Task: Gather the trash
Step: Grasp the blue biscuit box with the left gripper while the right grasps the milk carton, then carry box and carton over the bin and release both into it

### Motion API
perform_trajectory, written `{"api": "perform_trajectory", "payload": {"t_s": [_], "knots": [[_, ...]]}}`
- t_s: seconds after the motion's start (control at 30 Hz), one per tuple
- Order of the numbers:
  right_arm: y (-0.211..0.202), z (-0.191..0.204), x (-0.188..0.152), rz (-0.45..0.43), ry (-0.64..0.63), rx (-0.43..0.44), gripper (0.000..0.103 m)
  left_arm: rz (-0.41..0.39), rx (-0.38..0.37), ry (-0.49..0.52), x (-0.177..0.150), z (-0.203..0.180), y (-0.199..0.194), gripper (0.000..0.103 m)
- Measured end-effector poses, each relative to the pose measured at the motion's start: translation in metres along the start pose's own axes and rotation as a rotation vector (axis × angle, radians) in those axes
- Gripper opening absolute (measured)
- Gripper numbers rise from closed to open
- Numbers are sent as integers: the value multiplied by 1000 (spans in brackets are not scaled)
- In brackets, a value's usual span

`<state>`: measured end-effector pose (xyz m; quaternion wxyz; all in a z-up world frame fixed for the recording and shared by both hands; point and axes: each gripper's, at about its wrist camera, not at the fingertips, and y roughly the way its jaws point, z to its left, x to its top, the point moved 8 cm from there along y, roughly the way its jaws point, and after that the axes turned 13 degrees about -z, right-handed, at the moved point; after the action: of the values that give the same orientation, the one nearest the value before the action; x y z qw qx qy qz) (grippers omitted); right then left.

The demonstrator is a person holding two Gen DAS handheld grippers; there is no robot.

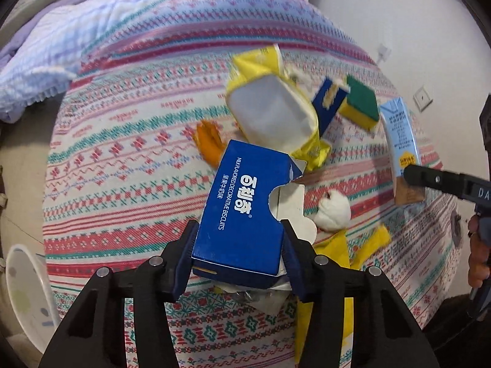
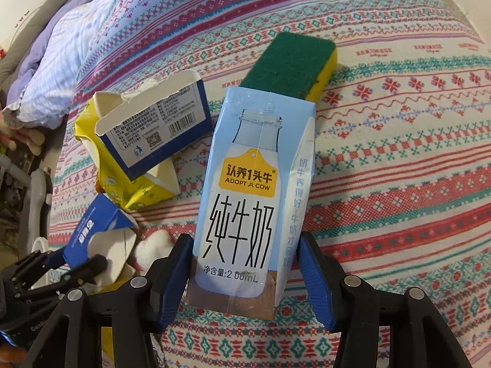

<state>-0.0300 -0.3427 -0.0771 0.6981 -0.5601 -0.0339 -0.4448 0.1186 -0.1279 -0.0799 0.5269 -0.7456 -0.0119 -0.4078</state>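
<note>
Gripping stage: left gripper [image 1: 239,251] clamps the blue biscuit box [image 1: 245,205]; right gripper [image 2: 245,271] brackets the milk carton [image 2: 254,190], contact uncertain. Next: carry both to a bin.

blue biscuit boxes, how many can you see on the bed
2. One blue biscuit box sits between the left gripper's fingers. A second, torn open, lies on the yellow packaging beside the sponge. More may be hidden under the pile.
</note>
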Motion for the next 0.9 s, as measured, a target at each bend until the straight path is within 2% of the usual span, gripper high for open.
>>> {"api": "perform_trajectory", "payload": {"t_s": [0.13,0.33,0.6,0.9], "knots": [[-9,5,4,-28,-11,6,60,-87,13,2,11,5,-19,54],[-22,16,10,-67,-27,31,60,-159,31,-36,20,18,-37,54],[-27,36,15,-90,-34,60,60,-175,66,-79,17,40,-50,54],[-18,90,10,-82,-106,109,60,-164,159,-214,-2,110,-69,54]]}}
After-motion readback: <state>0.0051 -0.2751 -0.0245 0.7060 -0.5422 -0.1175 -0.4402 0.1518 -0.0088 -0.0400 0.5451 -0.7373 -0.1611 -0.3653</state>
